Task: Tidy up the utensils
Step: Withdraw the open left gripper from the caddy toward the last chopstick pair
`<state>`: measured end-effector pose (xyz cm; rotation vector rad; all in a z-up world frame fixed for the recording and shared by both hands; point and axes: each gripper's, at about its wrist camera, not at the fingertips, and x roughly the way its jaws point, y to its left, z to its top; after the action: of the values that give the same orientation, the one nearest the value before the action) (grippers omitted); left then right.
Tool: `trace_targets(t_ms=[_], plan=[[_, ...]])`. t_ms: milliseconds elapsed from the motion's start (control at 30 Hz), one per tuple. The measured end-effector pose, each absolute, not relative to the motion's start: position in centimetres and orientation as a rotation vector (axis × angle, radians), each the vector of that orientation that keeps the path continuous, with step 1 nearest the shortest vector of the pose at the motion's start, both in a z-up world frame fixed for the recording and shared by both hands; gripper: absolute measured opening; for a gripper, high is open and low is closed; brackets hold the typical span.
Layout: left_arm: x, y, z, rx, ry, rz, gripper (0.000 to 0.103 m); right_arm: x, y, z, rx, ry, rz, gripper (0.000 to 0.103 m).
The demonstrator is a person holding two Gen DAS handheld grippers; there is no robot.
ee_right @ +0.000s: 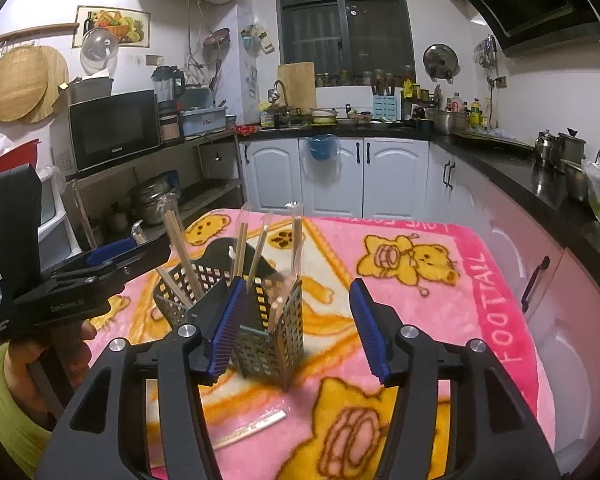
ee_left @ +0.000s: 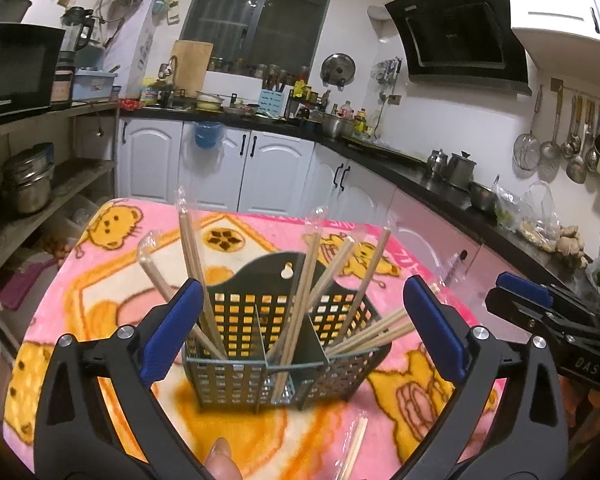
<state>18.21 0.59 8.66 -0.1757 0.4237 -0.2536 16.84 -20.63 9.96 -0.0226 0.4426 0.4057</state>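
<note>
Both jaws are held released and empty: the left gripper [ee_left: 300, 328] is spread wide just before the utensil basket [ee_left: 284, 344], the right gripper [ee_right: 296, 324] partly spread at the basket's right end. Wrapped chopsticks [ee_left: 300, 292] are stood in its compartments. One loose pair [ee_right: 252, 430], left on the pink bench [ee_right: 440, 320] before the basket, is judged the next pickup, calling for a low, narrow pinch.

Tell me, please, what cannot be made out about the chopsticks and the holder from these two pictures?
- Loose chopstick pair, left wrist view: its lower end is cut off by the bottom edge.
- Holder, right wrist view: the right gripper's left finger hides its middle compartment.
- Wrapped chopsticks, both views: the holder walls hide their lower ends, and they cross, so the count is unclear.
- Holder base, left wrist view: the blanket pile obscures how it sits.
</note>
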Motion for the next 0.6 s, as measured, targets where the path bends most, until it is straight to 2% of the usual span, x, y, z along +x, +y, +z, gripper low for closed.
trace_targets(t_ms=[600], plan=[[15.4, -0.8, 6.3, -0.128, 0.480, -0.264, 0.092, 13.6, -22.5, 7.6, -0.040, 0.488, 0.387, 0.057]])
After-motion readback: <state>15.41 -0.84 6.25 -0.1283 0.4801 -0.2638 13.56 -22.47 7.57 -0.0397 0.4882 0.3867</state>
